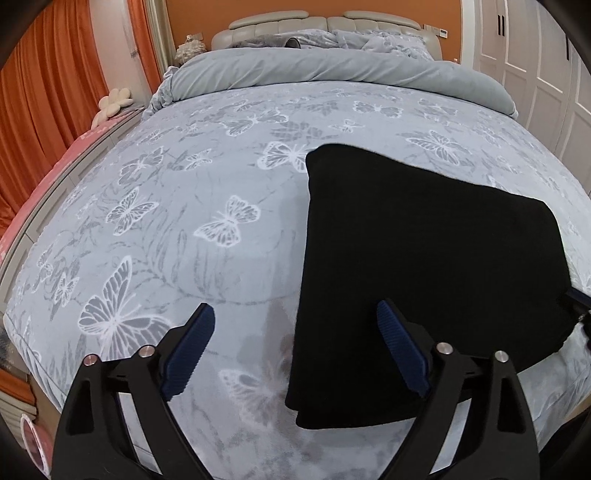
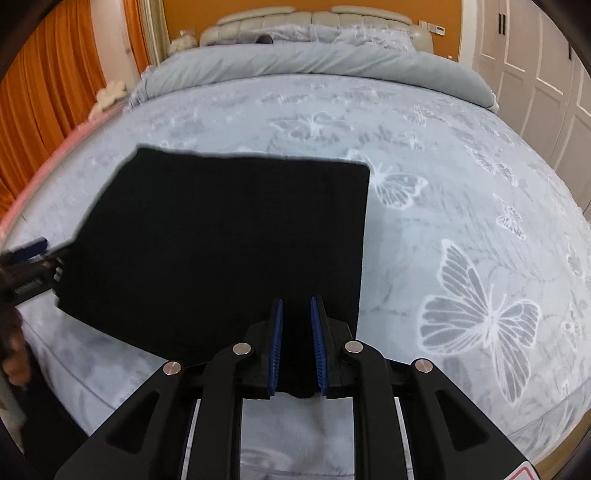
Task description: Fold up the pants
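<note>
The black pants [image 1: 424,266] lie folded into a flat rectangle on the bed's grey butterfly blanket [image 1: 177,229]. My left gripper [image 1: 295,314] is open and empty, its right finger over the pants' near left part and its left finger over bare blanket. In the right wrist view the pants [image 2: 221,240] fill the middle. My right gripper [image 2: 296,306] is shut on the pants' near right edge, with black cloth between its blue pads. The left gripper [image 2: 33,251] shows at the pants' left edge.
A rolled grey duvet [image 1: 332,70] and pillows lie at the head of the bed by the padded headboard [image 1: 325,22]. Orange curtains [image 1: 48,110] hang on the left. White wardrobe doors [image 1: 535,74] stand on the right.
</note>
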Tool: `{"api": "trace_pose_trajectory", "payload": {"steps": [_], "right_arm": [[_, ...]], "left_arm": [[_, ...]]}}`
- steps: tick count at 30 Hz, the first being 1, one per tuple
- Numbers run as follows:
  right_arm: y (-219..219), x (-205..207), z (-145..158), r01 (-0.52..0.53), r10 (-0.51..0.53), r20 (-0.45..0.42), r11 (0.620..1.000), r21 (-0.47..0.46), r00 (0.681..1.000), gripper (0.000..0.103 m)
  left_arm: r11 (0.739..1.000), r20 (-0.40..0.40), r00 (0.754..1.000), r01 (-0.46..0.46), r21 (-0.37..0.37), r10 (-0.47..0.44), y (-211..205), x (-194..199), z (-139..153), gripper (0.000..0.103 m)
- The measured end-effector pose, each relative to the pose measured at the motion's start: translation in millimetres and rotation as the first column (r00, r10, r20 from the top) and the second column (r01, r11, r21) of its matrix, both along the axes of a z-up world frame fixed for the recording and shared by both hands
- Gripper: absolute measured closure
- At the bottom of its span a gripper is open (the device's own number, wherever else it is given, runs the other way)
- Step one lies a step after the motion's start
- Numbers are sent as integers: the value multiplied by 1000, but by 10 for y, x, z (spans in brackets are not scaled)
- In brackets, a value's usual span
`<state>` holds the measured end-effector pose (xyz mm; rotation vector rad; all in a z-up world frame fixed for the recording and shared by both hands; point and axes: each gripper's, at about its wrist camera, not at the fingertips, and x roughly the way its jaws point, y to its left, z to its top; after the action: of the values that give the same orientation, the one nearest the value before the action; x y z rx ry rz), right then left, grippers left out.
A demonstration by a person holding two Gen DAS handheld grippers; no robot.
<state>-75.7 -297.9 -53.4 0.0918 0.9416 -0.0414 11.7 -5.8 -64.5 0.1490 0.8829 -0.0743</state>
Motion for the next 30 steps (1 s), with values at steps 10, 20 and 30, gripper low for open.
{"api": "trace_pose_trajectory", "payload": {"steps": [10,20,30], "right_arm": [[-560,-299,164,150,-164,46,964,218,985,35],[-398,-240,54,76,-82,20,973,219,996,37],[-278,-248,418,3,-34,138,975,221,990,60]], "left_arm": [[984,-35,994,93,-154,-99,170,-303,91,7],[992,-77,996,29,-124,-39,292,-260,-45,6],[995,-40,999,-13,-100,9,391,-224,-22,6]]}}
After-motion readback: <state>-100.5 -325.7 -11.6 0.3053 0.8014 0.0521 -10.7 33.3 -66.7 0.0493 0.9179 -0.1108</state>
